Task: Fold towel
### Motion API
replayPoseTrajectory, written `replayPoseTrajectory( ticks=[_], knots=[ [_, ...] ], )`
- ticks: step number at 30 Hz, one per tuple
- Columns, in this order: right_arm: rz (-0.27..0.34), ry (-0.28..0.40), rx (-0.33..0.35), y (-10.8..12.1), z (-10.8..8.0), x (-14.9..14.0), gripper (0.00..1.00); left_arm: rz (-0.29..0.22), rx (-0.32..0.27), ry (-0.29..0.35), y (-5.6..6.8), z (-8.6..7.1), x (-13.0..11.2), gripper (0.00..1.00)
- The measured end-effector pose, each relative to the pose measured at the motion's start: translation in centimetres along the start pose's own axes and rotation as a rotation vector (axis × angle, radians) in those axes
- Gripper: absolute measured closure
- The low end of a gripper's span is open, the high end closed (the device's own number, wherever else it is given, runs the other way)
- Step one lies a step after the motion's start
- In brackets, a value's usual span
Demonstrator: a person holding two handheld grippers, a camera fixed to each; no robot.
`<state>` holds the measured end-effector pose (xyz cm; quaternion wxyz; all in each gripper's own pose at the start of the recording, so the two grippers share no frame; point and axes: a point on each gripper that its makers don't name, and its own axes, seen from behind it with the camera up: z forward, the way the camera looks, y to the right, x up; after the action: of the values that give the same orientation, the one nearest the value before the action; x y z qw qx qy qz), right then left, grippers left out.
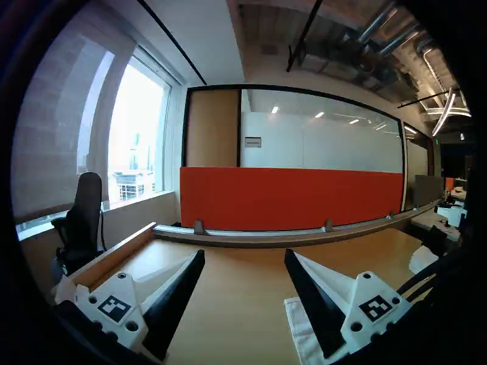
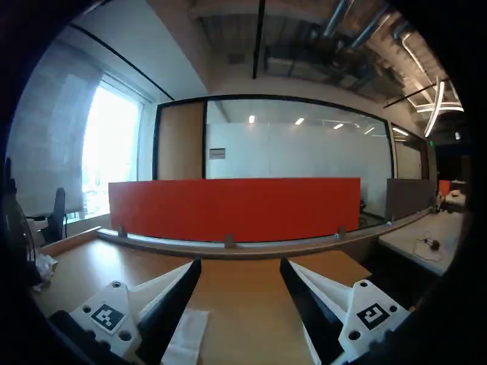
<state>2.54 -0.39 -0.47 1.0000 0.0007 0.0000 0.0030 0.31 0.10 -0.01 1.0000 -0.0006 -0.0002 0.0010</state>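
My left gripper (image 1: 243, 255) stands wide open, its two fingers spread far apart with nothing but bare wooden desk (image 1: 243, 304) between them. Nothing is clamped and the pads press on nothing. In the left gripper view the white towel (image 1: 298, 331) lies flat on the desk at the lower edge, just beside my right-hand finger (image 1: 310, 298) and partly hidden behind it. Whether that finger brushes the cloth I cannot tell.

My right gripper (image 2: 239, 264) is spread just as wide and also holds nothing, with plain desk showing in its gap. In the right gripper view a narrow white strip of the towel (image 2: 185, 337) shows at the bottom, close against the inner side of my left-hand finger (image 2: 173, 298) (the finger's dark edge hides where the two meet, so I cannot judge contact here either). By the two views, the towel sits low and near, off to the side of each gripper that faces the other.

Farther off, an orange divider panel (image 2: 234, 207) runs along the back edge of the desk. Something small, white and crumpled (image 2: 44, 266) lies at the far left of the right gripper view. The left gripper view has a black office chair (image 1: 82, 219) beside a bright window (image 1: 134, 140).
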Motion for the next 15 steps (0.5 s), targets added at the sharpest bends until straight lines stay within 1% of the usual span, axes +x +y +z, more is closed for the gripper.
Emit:
replayPoseTrajectory(
  ticks=[5,7,11,15],
  knots=[
    [0.009,-0.004,-0.002,0.1,-0.5,2.1,0.00,0.019,-0.013,-0.004,0.8,-0.1,1.8,0.03],
    [0.001,-0.006,-0.001,0.2,-0.6,2.6,0.00,0.025,-0.018,-0.006,1.1,-0.2,2.1,0.03],
    [-0.020,-0.014,0.004,0.2,-0.7,3.1,0.00,0.035,-0.031,-0.018,1.5,-0.1,2.4,0.03],
    [-0.049,-0.038,0.037,-0.6,-0.6,3.1,0.00,0.059,-0.072,-0.041,2.2,0.1,2.5,0.03]
  ],
)
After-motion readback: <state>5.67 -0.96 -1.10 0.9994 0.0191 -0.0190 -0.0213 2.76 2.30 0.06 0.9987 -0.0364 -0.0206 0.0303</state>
